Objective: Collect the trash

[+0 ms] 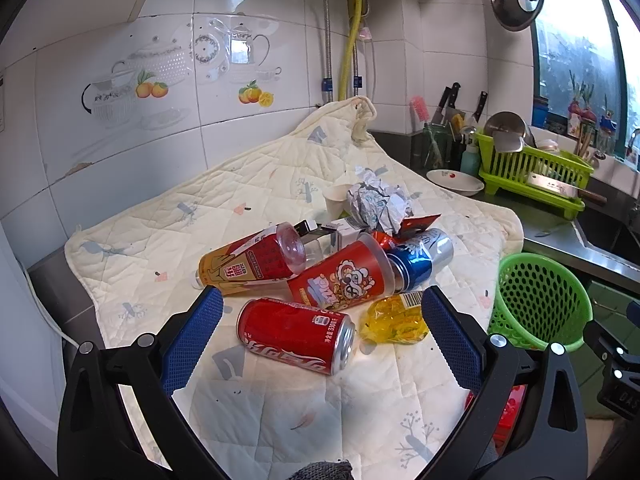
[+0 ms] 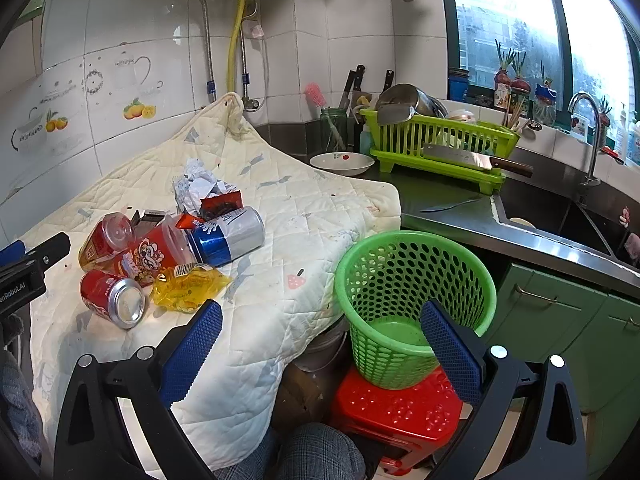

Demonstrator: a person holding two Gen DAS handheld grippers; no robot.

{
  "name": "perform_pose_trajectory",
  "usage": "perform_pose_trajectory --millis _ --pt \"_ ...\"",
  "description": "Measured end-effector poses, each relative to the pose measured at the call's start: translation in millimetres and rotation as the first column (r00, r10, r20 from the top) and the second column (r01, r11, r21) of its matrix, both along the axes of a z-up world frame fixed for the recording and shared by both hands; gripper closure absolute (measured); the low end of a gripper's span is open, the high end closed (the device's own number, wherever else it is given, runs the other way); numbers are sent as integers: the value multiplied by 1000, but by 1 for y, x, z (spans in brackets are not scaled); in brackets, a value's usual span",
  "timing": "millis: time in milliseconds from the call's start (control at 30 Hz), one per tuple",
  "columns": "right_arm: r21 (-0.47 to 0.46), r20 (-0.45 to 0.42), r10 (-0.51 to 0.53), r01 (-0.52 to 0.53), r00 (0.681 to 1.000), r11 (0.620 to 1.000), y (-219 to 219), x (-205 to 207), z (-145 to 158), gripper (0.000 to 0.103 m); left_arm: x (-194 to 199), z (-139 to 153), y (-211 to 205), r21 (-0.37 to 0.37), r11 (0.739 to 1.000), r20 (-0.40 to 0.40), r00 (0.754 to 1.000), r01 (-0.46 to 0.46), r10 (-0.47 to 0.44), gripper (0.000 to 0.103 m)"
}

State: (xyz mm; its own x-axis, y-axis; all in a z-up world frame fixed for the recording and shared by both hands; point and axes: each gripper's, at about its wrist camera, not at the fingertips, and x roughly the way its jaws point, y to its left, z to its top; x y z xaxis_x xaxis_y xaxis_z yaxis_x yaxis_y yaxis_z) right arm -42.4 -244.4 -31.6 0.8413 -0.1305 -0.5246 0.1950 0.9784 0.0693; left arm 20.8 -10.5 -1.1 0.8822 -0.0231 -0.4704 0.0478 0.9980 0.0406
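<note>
A pile of trash lies on a quilted cream cloth (image 1: 256, 184): a red cola can (image 1: 296, 334), a yellow wrapper (image 1: 396, 318), a red snack cup (image 1: 340, 280), a blue-silver can (image 1: 420, 256), a bottle with a red-orange label (image 1: 248, 262) and crumpled paper (image 1: 378, 202). My left gripper (image 1: 320, 312) is open, its fingers on either side of the cola can and just short of it. My right gripper (image 2: 320, 320) is open and empty, hovering before the green basket (image 2: 412, 300), which stands on a red stool (image 2: 400, 412). The cola can (image 2: 112, 298) also shows in the right wrist view.
A green dish rack (image 2: 436, 148) with a cleaver (image 2: 476, 160), a white bowl (image 2: 342, 163), knives and a sink (image 2: 560, 216) with a tap are on the counter to the right. Green cabinets (image 2: 560, 312) stand below. A tiled wall is behind.
</note>
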Motion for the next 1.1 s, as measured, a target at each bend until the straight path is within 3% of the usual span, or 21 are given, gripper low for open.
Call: perform_pose_trajectory --millis 367,600,867,1100 --pt "2 -25 39 -39 999 999 4 15 -4 7 11 1 18 -6 999 -20 999 -48 48 5" --pt "21 -51 134 -133 990 991 15 36 -11 7 20 6 42 -17 994 -28 994 -108 107 5" --pt "38 -84 254 -251 964 967 42 71 -18 7 30 5 67 -21 983 -48 982 -182 181 5" --pt "113 -130 339 -325 932 939 64 109 -35 7 35 -2 81 -24 976 -77 974 -217 215 5"
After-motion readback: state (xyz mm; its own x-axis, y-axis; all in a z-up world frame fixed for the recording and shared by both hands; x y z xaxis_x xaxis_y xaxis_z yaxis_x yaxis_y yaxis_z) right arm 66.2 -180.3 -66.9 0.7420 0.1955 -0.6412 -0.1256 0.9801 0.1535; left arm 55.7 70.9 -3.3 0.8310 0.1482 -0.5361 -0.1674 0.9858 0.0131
